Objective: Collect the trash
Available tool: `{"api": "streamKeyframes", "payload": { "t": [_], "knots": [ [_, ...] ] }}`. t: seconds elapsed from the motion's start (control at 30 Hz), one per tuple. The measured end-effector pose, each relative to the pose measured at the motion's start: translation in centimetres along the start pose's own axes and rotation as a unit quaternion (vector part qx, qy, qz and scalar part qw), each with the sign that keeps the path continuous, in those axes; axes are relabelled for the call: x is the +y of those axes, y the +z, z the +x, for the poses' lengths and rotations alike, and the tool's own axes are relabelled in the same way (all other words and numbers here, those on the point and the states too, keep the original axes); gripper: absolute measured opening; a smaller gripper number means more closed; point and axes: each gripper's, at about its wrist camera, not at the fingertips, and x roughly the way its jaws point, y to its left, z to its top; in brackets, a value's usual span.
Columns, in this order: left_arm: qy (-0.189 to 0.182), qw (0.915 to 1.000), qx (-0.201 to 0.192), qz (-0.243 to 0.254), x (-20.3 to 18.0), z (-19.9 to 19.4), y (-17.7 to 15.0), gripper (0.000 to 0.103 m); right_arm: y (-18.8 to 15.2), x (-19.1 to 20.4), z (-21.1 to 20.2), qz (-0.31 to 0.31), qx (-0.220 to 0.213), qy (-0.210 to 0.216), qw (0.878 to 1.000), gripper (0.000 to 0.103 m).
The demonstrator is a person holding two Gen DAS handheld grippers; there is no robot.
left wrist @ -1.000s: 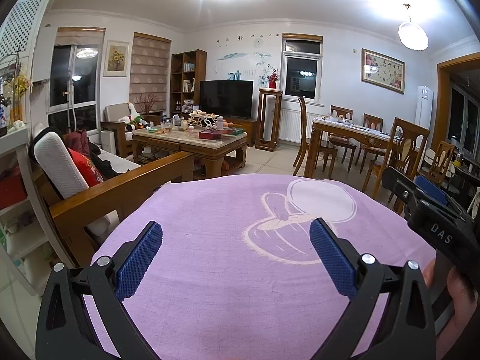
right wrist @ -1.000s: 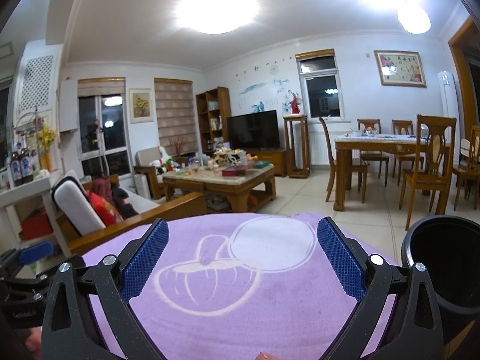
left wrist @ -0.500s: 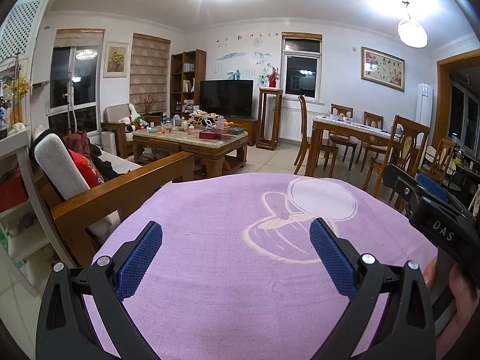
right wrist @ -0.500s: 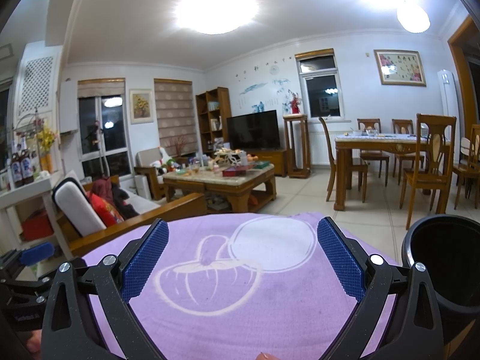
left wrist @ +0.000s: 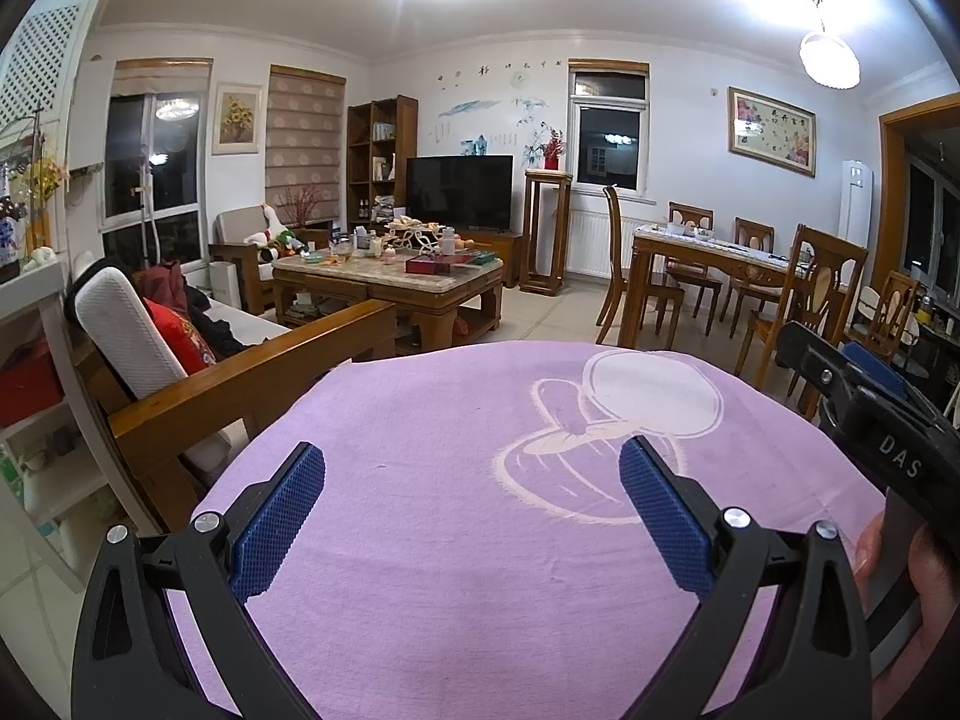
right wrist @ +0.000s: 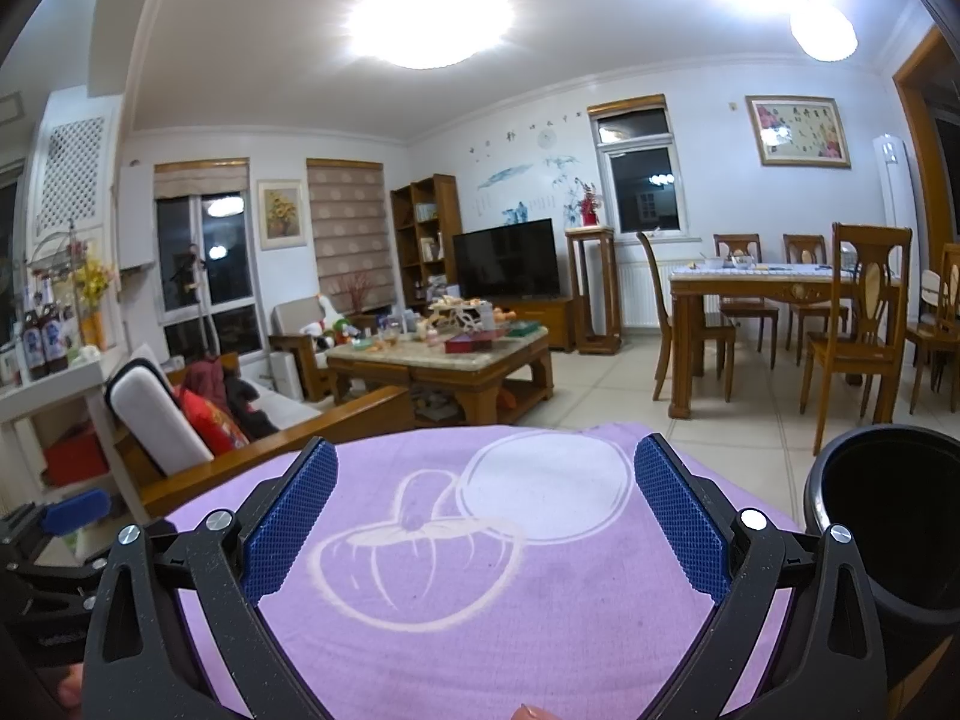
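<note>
Holding both grippers, left gripper (left wrist: 471,507) and right gripper (right wrist: 486,510), unmoved over the purple cloth (left wrist: 480,540), jaws spread, empty; no trash visible, black bin (right wrist: 888,516) right of cloth.

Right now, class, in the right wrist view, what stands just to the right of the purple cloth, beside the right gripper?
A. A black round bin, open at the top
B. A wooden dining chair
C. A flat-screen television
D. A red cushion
A. A black round bin with a dark open mouth stands at the right edge of the purple cloth, next to the open right gripper, which holds nothing.
</note>
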Motion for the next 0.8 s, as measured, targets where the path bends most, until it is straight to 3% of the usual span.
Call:
{"api": "streamKeyframes", "payload": {
  "t": [0.47,0.8],
  "knots": [
    [0.009,0.9996,-0.011,0.026,0.2,0.3,0.3,0.098,-0.3,0.9,0.2,0.008,0.006,-0.001,1.000,0.098],
    [0.004,0.9998,-0.007,0.016,0.8,0.5,0.5,0.098,-0.9,2.3,0.2,0.012,0.008,-0.004,1.000,0.098]
  ]
}}
